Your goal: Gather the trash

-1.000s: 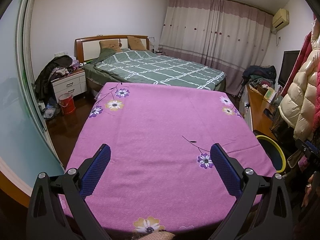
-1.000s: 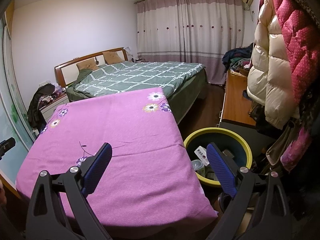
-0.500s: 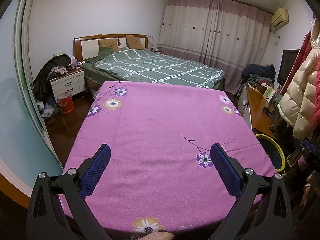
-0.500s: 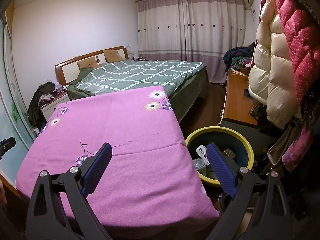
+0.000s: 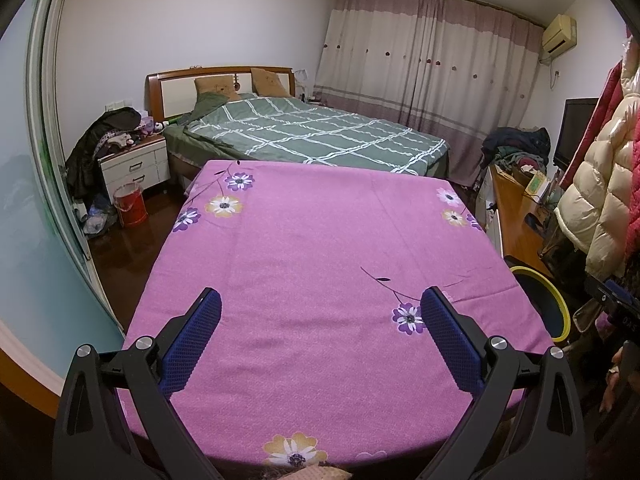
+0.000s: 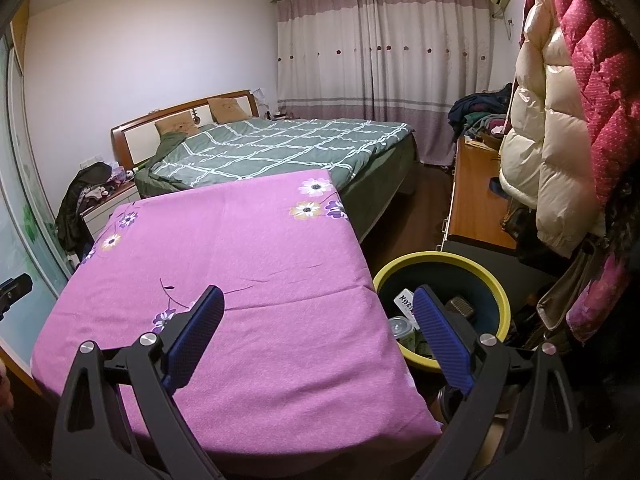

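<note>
A bin (image 6: pixel 496 292) with a yellow rim and dark blue inside stands on the floor right of the table; it also shows in the left wrist view (image 5: pixel 558 304). Inside lie a white carton (image 6: pixel 406 303), a clear cup (image 6: pixel 400 326) and a dark item (image 6: pixel 460 306). The table carries a pink flowered cloth (image 5: pixel 312 264), also in the right wrist view (image 6: pixel 240 272), with no trash on it. My left gripper (image 5: pixel 320 326) is open and empty above the table's near part. My right gripper (image 6: pixel 316 326) is open and empty over the table's right edge and the bin.
A green checked bed (image 5: pixel 312 136) lies beyond the table. A nightstand (image 5: pixel 136 166) and a red bucket (image 5: pixel 130 204) stand at the left. A wooden desk (image 6: pixel 476 200), hanging coats (image 6: pixel 560 120) and a glass door (image 5: pixel 32 200) flank the table.
Both views shifted only slightly; the right wrist view drifted a little so the bin sits marginally further right. Both grippers stayed open and empty.
</note>
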Demonstrator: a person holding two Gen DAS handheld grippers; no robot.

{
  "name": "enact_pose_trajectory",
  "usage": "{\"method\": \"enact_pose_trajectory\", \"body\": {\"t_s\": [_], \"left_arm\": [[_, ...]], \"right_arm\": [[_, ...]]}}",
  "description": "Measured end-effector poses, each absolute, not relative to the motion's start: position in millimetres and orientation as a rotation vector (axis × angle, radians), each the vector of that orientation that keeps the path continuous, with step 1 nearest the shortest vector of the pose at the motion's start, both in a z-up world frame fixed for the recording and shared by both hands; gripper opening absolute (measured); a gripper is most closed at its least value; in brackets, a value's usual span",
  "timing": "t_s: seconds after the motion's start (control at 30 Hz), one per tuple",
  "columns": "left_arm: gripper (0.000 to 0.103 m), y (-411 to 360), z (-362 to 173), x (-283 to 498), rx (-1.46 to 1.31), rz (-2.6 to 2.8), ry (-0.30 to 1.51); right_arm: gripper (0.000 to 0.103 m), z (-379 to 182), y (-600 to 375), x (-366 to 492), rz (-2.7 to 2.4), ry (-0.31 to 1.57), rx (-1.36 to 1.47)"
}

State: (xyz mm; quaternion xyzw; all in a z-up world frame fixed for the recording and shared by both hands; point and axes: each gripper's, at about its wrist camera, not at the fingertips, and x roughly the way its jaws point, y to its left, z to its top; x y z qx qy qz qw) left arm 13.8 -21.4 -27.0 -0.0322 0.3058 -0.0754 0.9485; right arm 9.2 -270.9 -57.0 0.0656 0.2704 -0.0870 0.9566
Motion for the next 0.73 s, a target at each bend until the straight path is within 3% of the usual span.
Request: {"method": "enact_pose_trajectory", "body": {"t_s": [0.5, 0.73], "left_arm": [[0.098, -24.4, -35.0, 26.8, -0.071, -0.155, 0.643], [0.098, -6.3, -73.2, 120.3, -0.088, -0.065, 0.686]], "right_arm": [[0.091, -63.9, -269.0, 22.9, -0.149, 0.567, 0.139], [0.096, -92.5, -267.5, 111.0, -0.069, 0.673, 0.139]]}}
